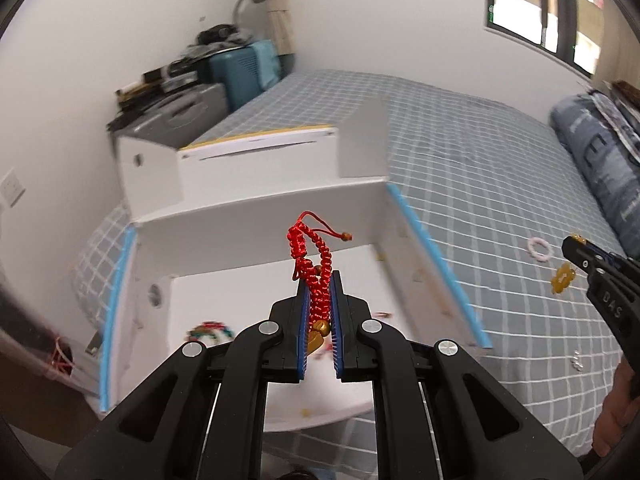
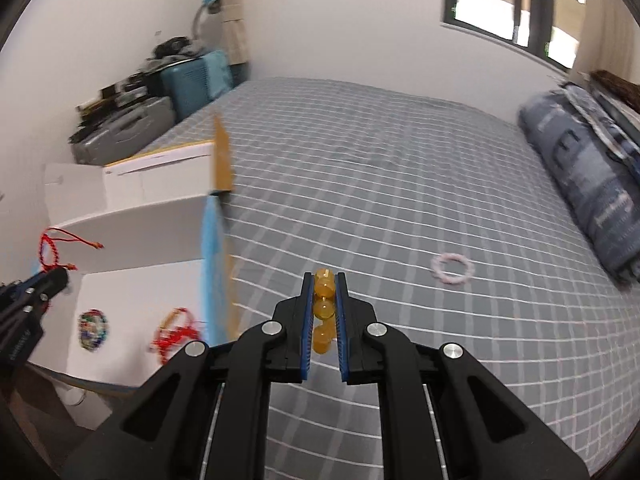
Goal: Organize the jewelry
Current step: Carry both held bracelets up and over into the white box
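My left gripper [image 1: 319, 280] is shut on a red braided bracelet [image 1: 316, 256] with a gold charm. It hangs over the open white box [image 1: 260, 216]. In the right wrist view it shows at the left edge [image 2: 60, 276], the red bracelet [image 2: 52, 252] sticking up from it. My right gripper [image 2: 324, 278] is shut on a yellow amber bead bracelet [image 2: 323, 308] above the bed, to the right of the box [image 2: 140, 220]. In the left wrist view it enters from the right [image 1: 576, 246], with amber beads [image 1: 562, 278] under it. A pink bead bracelet [image 2: 452, 268] lies on the sheet.
Inside the box lie a multi-coloured bead bracelet [image 2: 93, 330] and a red one [image 2: 176, 332]. A small silvery piece [image 1: 576, 360] lies on the grey checked sheet [image 2: 400, 160]. A folded blue quilt [image 2: 580, 168] lies along the right side. Suitcases [image 2: 132, 124] are stacked by the far wall.
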Available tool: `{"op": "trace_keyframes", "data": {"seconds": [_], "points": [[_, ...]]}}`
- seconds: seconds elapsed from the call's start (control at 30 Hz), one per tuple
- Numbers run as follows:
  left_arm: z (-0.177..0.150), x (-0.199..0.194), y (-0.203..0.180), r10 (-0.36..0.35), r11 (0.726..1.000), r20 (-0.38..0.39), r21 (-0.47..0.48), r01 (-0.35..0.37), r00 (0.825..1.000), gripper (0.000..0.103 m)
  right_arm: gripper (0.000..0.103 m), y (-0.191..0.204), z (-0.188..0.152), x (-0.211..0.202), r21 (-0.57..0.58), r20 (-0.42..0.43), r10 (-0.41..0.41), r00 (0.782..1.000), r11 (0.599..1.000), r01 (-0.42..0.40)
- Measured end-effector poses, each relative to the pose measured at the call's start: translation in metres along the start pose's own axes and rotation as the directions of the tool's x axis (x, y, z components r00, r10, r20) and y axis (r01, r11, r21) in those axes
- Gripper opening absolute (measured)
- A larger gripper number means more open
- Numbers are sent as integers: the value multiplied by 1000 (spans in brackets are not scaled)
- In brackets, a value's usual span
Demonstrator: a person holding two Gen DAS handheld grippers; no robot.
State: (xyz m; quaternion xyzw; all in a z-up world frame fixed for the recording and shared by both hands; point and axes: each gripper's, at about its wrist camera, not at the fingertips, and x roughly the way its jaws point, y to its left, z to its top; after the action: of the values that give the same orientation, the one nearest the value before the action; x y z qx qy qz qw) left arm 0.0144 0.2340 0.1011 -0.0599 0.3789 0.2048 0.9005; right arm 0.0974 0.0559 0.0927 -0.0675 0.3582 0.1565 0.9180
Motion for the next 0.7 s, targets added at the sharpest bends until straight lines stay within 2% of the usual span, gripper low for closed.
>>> {"op": "trace_keyframes", "data": {"seconds": [0.3,0.7], "points": [[-7,19,62,34,996,-45,-81,-37,998,9,9,82,11,20,-96,-23,80,996,992,-82],[-19,65,93,51,992,-151,-110,-68,987,9,9,142,-2,70,-151,-116,145,983,975,-162]]}}
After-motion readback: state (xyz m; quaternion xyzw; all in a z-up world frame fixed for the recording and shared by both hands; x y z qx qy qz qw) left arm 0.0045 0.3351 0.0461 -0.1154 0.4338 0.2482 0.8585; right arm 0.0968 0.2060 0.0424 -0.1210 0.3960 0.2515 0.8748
